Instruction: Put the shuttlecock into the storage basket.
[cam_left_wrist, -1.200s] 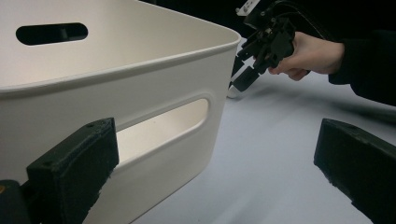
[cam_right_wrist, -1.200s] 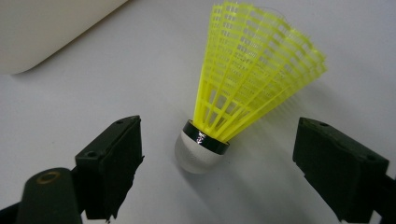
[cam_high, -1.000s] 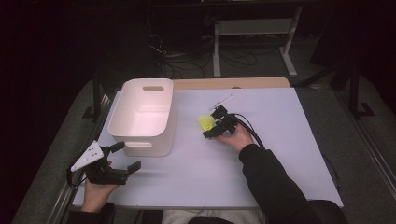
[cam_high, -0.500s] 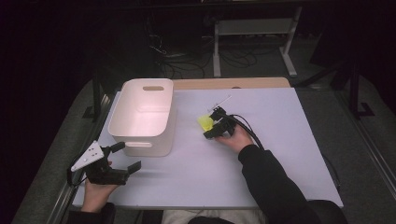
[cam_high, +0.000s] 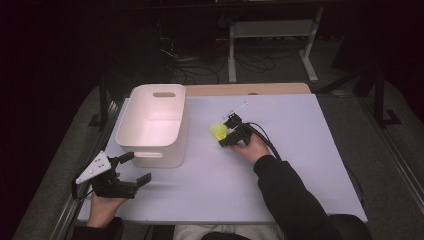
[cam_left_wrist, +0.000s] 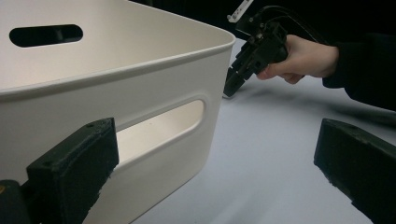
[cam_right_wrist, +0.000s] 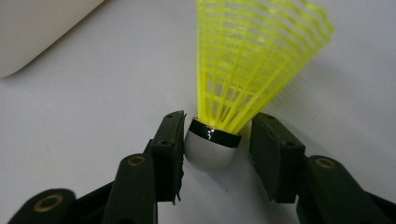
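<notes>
A yellow plastic shuttlecock (cam_right_wrist: 252, 60) lies on the white tabletop (cam_high: 310, 150), its grey cork toward me. My right gripper (cam_right_wrist: 217, 135) has its jaws on either side of the cork. They have just been closing: the left pad (cam_right_wrist: 170, 140) touches the cork and a thin gap remains at the right pad. In the high view the shuttlecock (cam_high: 218, 131) sits just right of the white bin (cam_high: 159, 156), at the tip of the right gripper (cam_high: 223, 138). My left gripper (cam_high: 136, 167) stands open and holds nothing at the near left, by the bin's front corner.
The white bin (cam_left_wrist: 116, 84) has slot handles and looks empty inside. It fills the left of the left gripper view, close to the open left gripper (cam_left_wrist: 215, 154). A wooden strip (cam_high: 250, 89) borders the table's far edge. Cables and a metal stand lie beyond it.
The right gripper's jaws have drawn in around the shuttlecock's cork. Both hands have stayed where they were.
</notes>
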